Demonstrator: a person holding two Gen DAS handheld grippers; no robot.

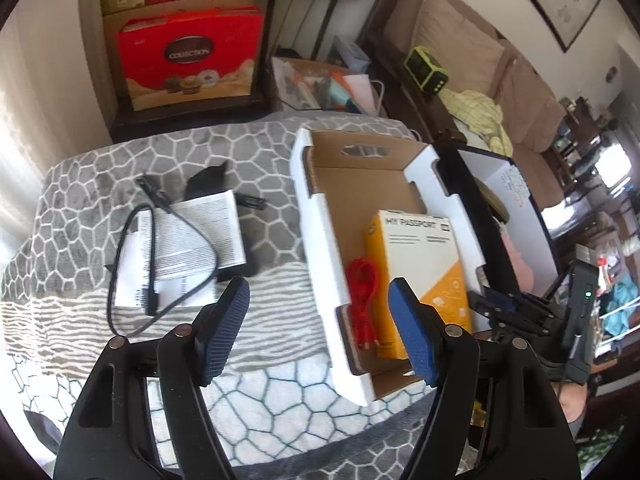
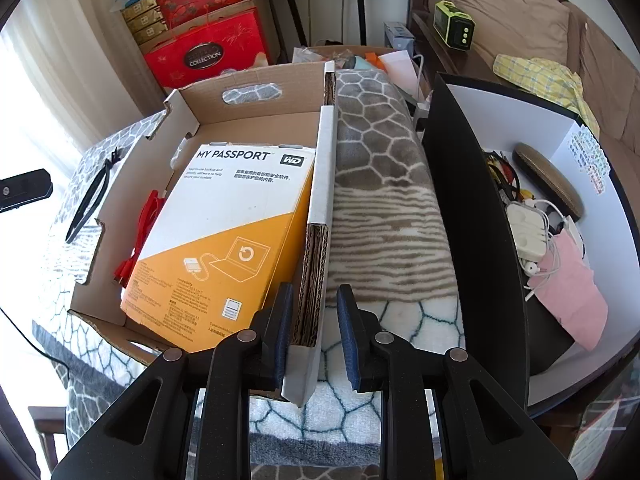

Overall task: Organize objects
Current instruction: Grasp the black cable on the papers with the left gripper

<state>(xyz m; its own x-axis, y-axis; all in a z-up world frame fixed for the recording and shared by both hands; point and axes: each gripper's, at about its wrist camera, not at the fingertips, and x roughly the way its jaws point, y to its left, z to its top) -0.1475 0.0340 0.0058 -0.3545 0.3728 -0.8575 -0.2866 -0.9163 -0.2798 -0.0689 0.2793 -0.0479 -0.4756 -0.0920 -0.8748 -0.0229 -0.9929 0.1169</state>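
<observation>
My left tool (image 1: pixel 318 320) gapes wide and empty above the blanket, seeing the black cable (image 1: pixel 160 256) my right view mostly misses, while my right tool (image 2: pixel 312 320) narrowly straddles the cardboard box (image 2: pixel 320 184) wall beside the yellow drive carton (image 2: pixel 224 232).

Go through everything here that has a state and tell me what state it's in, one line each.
cardboard box: open, no lid on it.
My Passport box: lying inside the cardboard box.
red cable: coiled, beside the My Passport box.
black cable: loose on a leaflet, outside.
left gripper: open, empty.
right gripper: astride the box wall; grip unclear.
</observation>
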